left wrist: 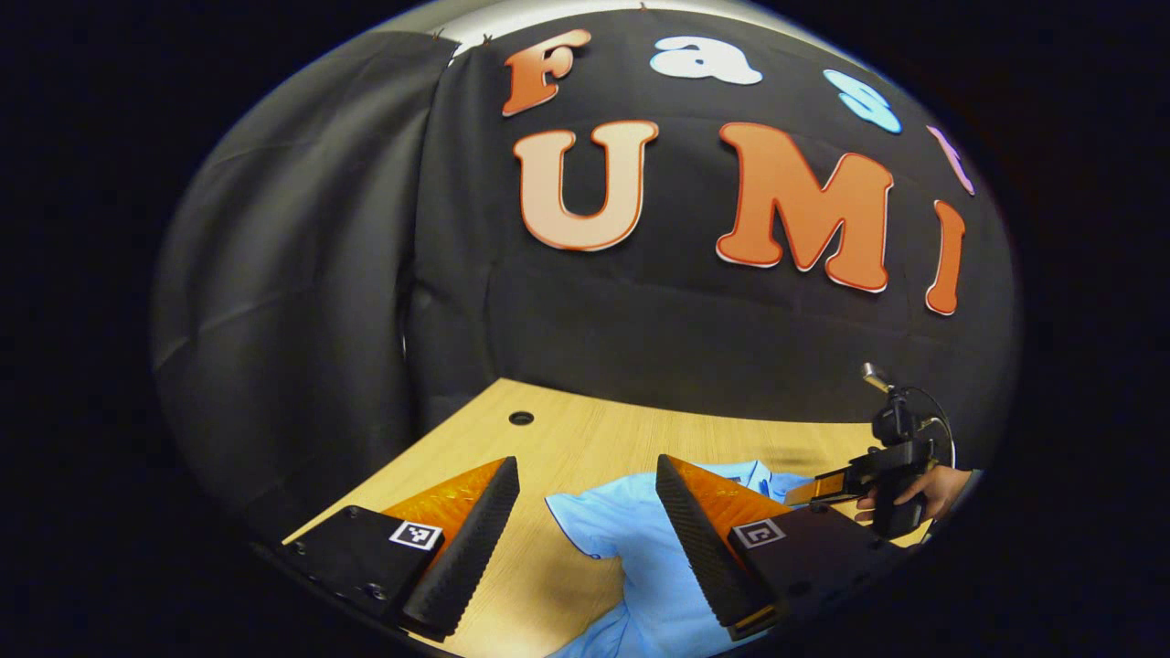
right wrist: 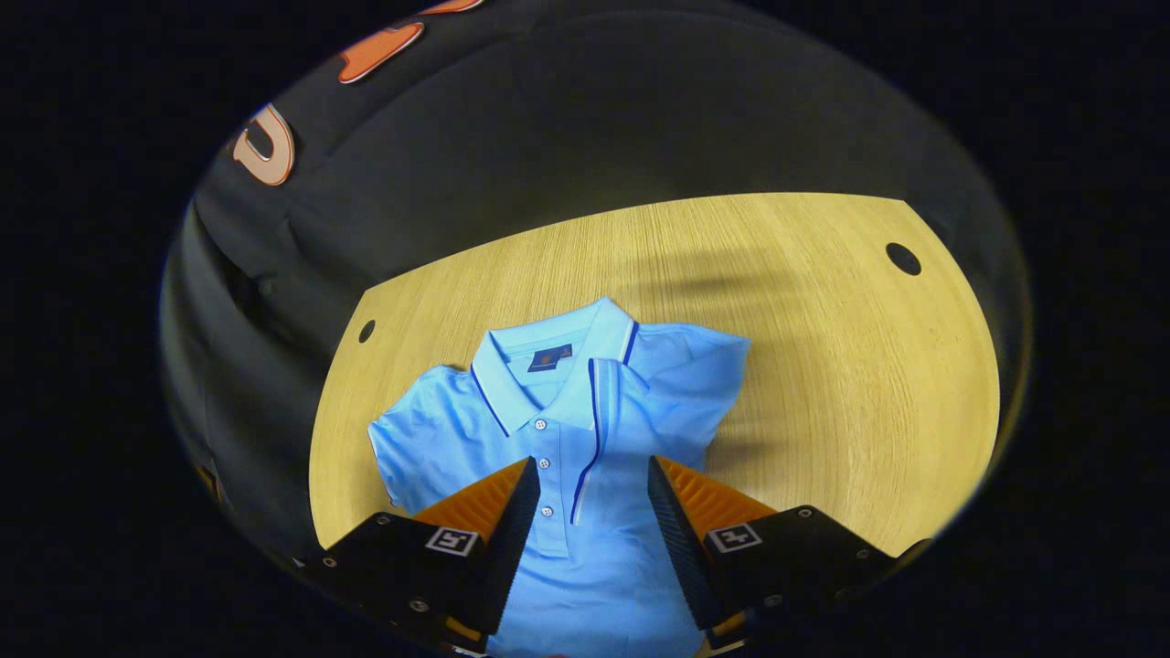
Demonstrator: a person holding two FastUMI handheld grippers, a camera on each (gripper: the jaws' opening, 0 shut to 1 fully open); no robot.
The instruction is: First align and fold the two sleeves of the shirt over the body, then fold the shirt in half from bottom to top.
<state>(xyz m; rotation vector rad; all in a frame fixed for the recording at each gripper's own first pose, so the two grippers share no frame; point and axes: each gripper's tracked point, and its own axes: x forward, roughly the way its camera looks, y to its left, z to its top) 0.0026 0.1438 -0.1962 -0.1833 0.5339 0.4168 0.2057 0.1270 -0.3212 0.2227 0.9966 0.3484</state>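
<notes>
A: Booth hung with black cloth; pale wood-grain surface [right wrist: 823, 366] with a few round holes near its edges. Otherwise bare around the work.

B: And the shirt?

A: Light blue polo shirt [right wrist: 585, 512], face up, collar [right wrist: 548, 375] toward the far wall, lying left of centre on the surface. One sleeve [right wrist: 411, 448] spread flat to the side. The other sleeve [right wrist: 686, 366] looks already laid in over the chest, though the fold edge is hard to trace.

B: Handling?

A: Judging by the drape: thin knit, light, limp. It will sag and slide on smooth wood, not hold a crease by itself. Collar and button placket stiffer. Best hold for the flat sleeve, I'd say, is its outer cuff edge, pinched low against the wood, then carried across.

B: Grippers?

A: Right gripper [right wrist: 585, 539] hangs above the shirt's midline, fingers spread, nothing between them. Left gripper [left wrist: 585, 539] also spread and empty, near the flat sleeve [left wrist: 603, 521], just inboard of its edge. In the left gripper view the right gripper [left wrist: 836, 486] is farther off, a hand [left wrist: 932, 489] around it.

B: Obstructions?

A: None on the wood. Main risk, as I judge it: dragging the body askew while lifting.
</notes>
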